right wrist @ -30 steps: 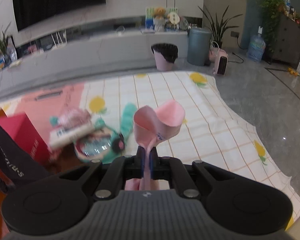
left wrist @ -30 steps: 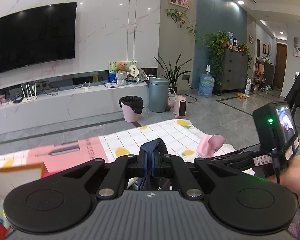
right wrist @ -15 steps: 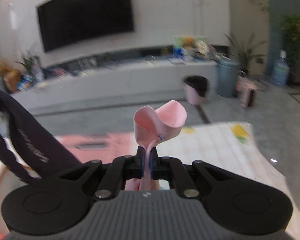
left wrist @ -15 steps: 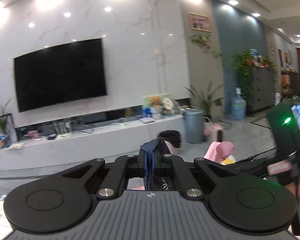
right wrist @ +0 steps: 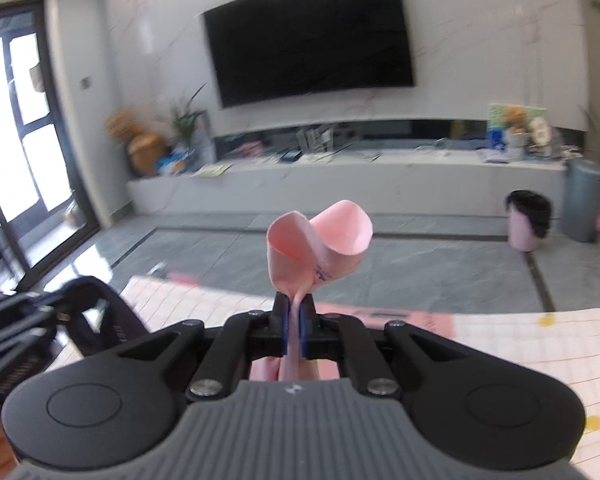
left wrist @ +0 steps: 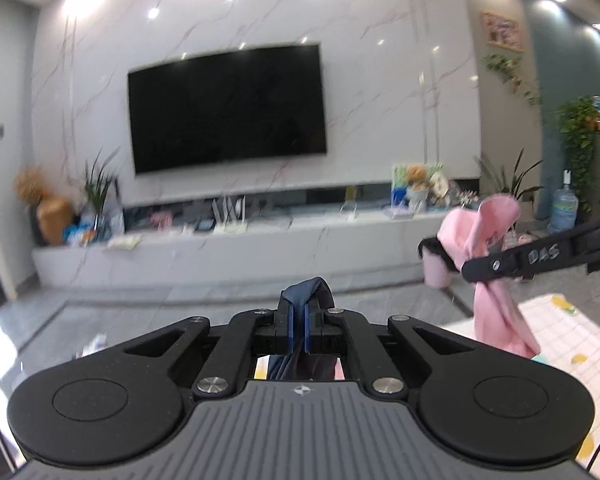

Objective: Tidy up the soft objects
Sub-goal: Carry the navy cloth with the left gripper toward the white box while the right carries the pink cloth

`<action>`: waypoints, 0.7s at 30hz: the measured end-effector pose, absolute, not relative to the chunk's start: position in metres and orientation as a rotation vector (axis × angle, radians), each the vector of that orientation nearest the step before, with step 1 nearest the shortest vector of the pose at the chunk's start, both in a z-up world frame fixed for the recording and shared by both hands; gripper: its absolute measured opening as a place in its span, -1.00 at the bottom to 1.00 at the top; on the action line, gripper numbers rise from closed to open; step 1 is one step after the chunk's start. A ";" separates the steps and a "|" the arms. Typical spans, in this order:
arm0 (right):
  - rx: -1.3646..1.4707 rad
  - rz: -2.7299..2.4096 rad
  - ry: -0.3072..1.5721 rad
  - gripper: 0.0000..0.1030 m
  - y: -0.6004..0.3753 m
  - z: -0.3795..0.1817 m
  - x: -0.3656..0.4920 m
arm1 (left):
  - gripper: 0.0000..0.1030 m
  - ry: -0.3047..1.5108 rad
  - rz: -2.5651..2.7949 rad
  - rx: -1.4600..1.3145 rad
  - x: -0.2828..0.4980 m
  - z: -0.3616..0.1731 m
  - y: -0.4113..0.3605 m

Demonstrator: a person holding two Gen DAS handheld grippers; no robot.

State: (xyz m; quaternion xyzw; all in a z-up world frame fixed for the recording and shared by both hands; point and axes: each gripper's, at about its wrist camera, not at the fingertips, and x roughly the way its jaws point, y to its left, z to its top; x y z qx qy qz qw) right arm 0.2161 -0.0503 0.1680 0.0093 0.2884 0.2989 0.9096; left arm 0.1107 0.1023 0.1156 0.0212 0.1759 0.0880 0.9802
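My left gripper (left wrist: 298,320) is shut on a dark navy strap (left wrist: 306,288) that loops up above the fingertips and hangs down behind them. My right gripper (right wrist: 296,320) is shut on a pink soft cloth (right wrist: 320,240), whose top curls into two open loops. In the left wrist view the pink cloth (left wrist: 494,280) hangs at the right from the right gripper's fingers (left wrist: 500,266). In the right wrist view the dark strap (right wrist: 104,316) and the left gripper's body show at the lower left. Both grippers are lifted off the mat.
A checked play mat (right wrist: 532,352) with yellow lemon prints and a pink panel lies on the grey tiled floor. Beyond it runs a long white TV bench (right wrist: 340,184) under a wall-mounted TV. A pink bin (right wrist: 526,220) and a grey bin (right wrist: 584,200) stand at the right.
Both grippers rose and swung left, so the views lifted from the mat and toys to the TV wall. The strap and the pink cloth stayed clamped throughout.
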 end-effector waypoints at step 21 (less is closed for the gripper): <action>-0.197 0.705 0.909 -0.94 0.035 0.020 0.178 | -0.91 0.781 0.101 -0.193 0.096 -0.018 0.170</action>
